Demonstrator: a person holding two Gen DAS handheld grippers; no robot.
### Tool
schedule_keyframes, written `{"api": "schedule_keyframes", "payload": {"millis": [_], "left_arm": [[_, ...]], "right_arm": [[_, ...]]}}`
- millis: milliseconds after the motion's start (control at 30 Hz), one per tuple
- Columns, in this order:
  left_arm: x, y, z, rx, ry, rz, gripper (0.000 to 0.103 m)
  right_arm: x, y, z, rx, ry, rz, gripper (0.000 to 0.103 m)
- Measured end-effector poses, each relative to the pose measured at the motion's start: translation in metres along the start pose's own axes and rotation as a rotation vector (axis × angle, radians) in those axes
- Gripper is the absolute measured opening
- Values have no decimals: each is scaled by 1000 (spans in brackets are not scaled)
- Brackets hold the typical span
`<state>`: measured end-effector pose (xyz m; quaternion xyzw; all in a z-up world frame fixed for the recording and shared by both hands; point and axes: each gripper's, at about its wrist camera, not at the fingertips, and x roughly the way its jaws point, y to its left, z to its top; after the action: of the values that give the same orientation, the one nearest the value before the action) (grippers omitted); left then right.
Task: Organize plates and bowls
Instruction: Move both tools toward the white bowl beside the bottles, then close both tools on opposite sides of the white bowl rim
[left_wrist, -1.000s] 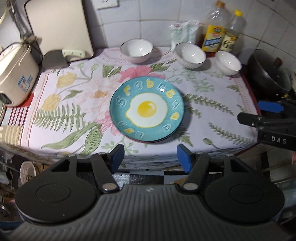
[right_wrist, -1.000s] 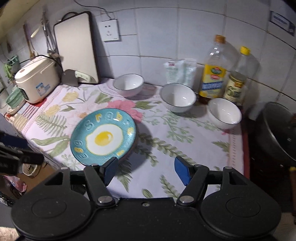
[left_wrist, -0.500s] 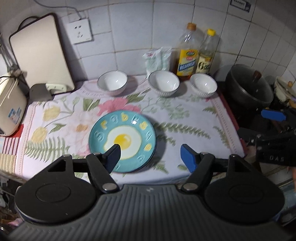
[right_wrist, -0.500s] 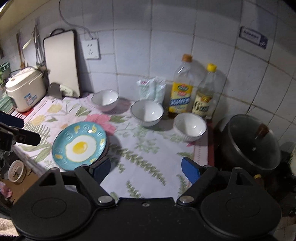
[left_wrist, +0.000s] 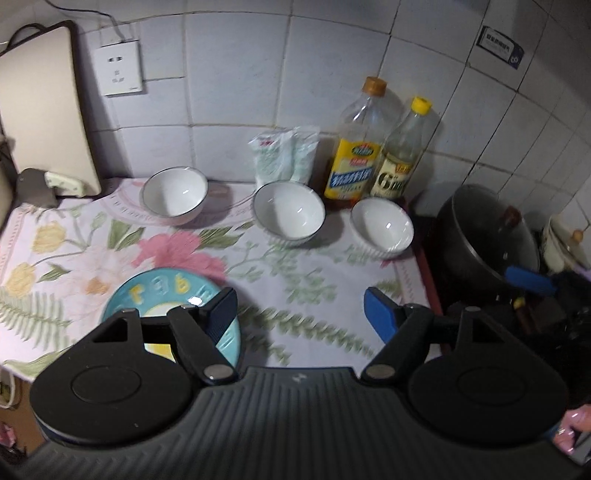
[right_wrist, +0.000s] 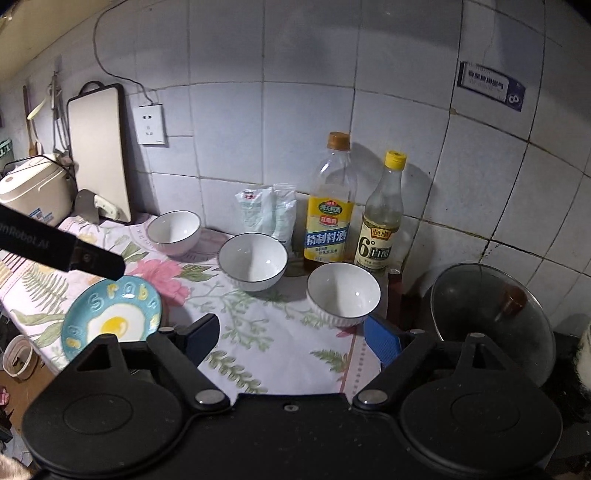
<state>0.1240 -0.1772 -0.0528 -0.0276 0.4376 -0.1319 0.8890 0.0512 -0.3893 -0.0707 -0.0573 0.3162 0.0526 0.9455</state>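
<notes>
Reading "6°": vinegar bottle (right_wrist: 382, 218) label.

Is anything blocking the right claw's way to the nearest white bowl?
Nothing visible does. The right claw is open, and the nearest bowl sits just ahead of it, toward its right finger, with only bare floral cloth between. The bottles stand behind the bowl.

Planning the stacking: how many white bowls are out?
3: left bowl near the cutting board, middle bowl by the pouches, right bowl before the bottles.
</notes>
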Motion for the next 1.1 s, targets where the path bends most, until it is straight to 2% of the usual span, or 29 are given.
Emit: {"api": "schedule_keyframes", "payload": {"millis": [267,367,433,700,900,967,1100], "left_arm": [[65,-34,12,-19,22,-56,75],[93,-42,15,-37,35,-70,75],[112,-44,15,-50,35,-92,75],[193,-52,19,-174,108,-101,73],[241,-61,21,-153,148,-108,68],[254,-63,25,-146,154,-114,61],[275,-69,32,-116,154,-114,57]], "right_arm": [[64,-24,-19,48,-40,-9,89],[93,-34,-31,76,-43,-40,89],[113,-37,-40,72,-30,-70,89],[182,-47,-72,91,42,-125,89],[210,-54,-80,95,40,-137,89],[218,-57,-79,93,43,-138,89],[232,-62,-74,74,43,-126,89]]}}
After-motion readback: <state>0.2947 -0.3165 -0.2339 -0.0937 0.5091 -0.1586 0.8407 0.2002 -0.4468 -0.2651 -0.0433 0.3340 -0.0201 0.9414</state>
